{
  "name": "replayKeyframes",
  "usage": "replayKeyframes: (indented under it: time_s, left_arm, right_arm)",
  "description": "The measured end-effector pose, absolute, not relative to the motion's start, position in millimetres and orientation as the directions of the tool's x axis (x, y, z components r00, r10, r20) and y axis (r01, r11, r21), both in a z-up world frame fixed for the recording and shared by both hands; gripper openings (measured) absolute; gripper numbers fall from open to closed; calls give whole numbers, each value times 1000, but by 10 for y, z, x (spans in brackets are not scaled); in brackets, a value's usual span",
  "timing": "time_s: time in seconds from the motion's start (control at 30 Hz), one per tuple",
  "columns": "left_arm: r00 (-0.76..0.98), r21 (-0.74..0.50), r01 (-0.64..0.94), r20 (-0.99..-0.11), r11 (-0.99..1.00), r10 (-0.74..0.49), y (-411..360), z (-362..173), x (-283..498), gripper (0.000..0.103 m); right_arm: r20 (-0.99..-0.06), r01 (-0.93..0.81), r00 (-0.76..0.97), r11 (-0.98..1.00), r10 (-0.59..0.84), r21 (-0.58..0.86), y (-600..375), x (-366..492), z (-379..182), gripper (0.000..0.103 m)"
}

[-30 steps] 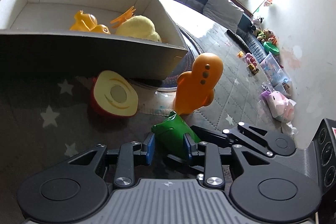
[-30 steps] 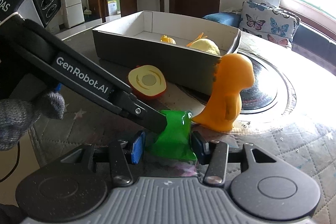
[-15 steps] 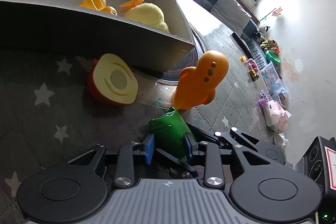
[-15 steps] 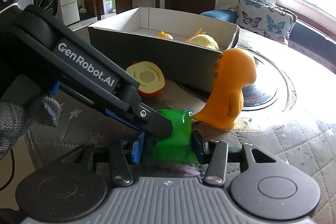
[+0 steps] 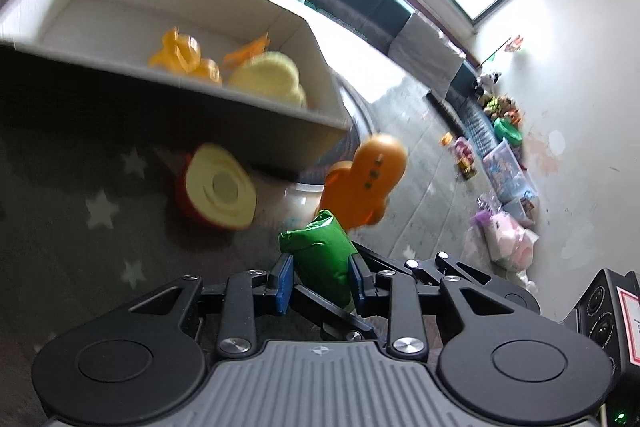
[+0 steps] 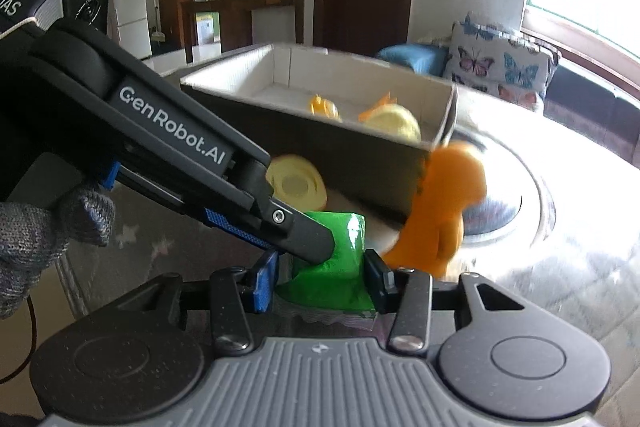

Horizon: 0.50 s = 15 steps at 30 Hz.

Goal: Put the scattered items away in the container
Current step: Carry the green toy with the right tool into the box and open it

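Observation:
A green plastic packet [image 5: 320, 255] is held by both grippers. My left gripper [image 5: 320, 281] is shut on it. My right gripper [image 6: 320, 279] is shut on its other end [image 6: 336, 267], and the left gripper's fingers [image 6: 304, 235] cross in front of it. An orange dinosaur toy [image 5: 368, 183] stands just beyond the packet and also shows in the right wrist view [image 6: 444, 211]. A halved toy apple [image 5: 220, 187] lies cut face up by the box [image 5: 160, 115]. The grey box [image 6: 360, 163] holds an orange toy [image 5: 180, 55] and a yellow plush [image 5: 268, 79].
A dark round mat [image 6: 512, 203] lies on the table right of the box. A sofa with a butterfly cushion [image 6: 496, 67] stands behind. Toys and bins [image 5: 504, 163] line the far wall on the floor.
Both grippers have lifted with the green packet between them. The views have risen and tilted, and the box interior shows more. The dinosaur and apple stay on the table.

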<state>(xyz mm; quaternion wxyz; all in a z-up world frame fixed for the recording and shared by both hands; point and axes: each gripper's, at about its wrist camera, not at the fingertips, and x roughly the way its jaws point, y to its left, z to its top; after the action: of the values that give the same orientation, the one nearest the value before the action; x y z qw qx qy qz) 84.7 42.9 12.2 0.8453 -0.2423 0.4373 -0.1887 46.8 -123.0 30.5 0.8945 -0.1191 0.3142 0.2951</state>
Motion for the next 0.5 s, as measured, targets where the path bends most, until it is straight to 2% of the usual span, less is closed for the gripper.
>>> replayKeyframes:
  time_s: [0.3,0.5]
  left_arm:
    - [649,-526,136,-593,839,-477,624,489,1051,31]
    - [683,-489,131,-586,862,-436,720,610,1386,31]
  right_arm:
    - [-550,-615,678,786,488,-61,-978,790,569,46]
    - [-527,-606,701,791,481,-85,-769,1148,637,46]
